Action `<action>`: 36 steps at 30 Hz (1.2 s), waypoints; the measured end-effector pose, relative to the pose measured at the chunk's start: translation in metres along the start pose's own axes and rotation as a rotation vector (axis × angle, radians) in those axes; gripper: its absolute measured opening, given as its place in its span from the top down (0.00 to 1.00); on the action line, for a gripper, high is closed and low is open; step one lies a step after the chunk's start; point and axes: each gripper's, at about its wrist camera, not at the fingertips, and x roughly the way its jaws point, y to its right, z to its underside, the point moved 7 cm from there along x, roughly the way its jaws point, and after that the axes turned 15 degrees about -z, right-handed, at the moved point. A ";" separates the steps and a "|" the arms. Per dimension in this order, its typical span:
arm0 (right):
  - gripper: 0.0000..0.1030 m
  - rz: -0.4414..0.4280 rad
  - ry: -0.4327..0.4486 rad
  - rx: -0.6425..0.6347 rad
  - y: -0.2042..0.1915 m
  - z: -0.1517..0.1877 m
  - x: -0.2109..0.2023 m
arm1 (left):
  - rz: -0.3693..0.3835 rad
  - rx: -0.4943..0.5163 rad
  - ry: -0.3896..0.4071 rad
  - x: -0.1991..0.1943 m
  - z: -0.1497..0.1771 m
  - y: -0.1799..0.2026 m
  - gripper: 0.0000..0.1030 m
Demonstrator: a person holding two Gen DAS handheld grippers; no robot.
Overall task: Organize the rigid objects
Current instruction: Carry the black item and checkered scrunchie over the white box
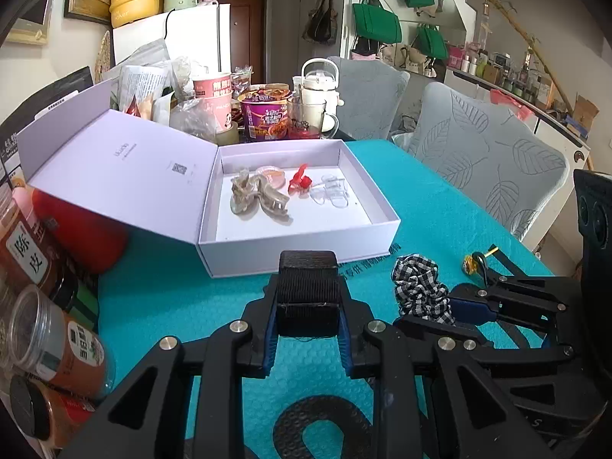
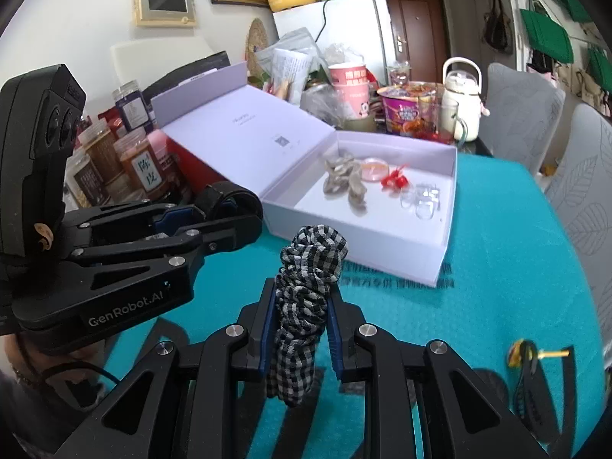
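Right wrist, scrunchie (image 2: 302, 306) inside gripper (image 2: 300, 329)

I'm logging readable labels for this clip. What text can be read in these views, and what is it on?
"GenRobot.AI": on the side of the left gripper.
"陈皮": white label on a brown jar.
Lid of the open white box: small print and a QR code, too small to read.
Instant noodle cup and pink paper cup: print blurred.
Teal table mat: characters by the box, unreadable.
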 end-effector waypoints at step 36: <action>0.77 0.063 0.134 -0.062 0.074 -0.142 0.008 | -0.013 -0.041 0.125 0.060 -0.138 -0.019 0.76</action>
